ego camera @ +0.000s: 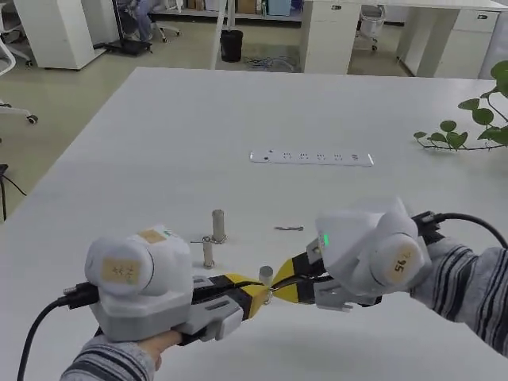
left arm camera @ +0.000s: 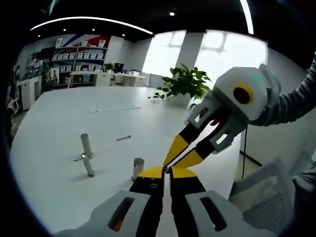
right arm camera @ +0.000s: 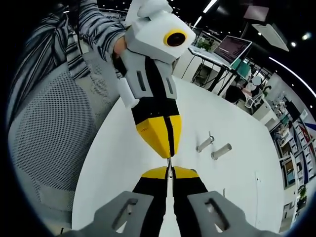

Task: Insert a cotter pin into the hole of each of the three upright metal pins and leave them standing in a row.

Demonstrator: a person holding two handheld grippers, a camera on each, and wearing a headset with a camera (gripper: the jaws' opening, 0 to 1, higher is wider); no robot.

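Observation:
Three upright metal pins stand on the white table (ego camera: 159, 143): one at the back (ego camera: 218, 225), one in front of it (ego camera: 208, 252) with a thin cotter pin across its hole, and a short one (ego camera: 266, 275) just behind the gripper tips. My left gripper (ego camera: 260, 293) and right gripper (ego camera: 279, 290) meet tip to tip, both shut on a thin cotter pin (right arm camera: 170, 165) between them. The left gripper view has its jaws (left arm camera: 167, 171) closed, with the short pin (left arm camera: 138, 169) to their left. A loose cotter pin (ego camera: 289, 228) lies on the table further back.
A white power strip (ego camera: 311, 158) lies across the table's middle. Plant leaves (ego camera: 468, 131) reach in at the right edge. Desks and office chairs stand beyond the far edge. A mesh chair (right arm camera: 54, 133) is at the table's near side.

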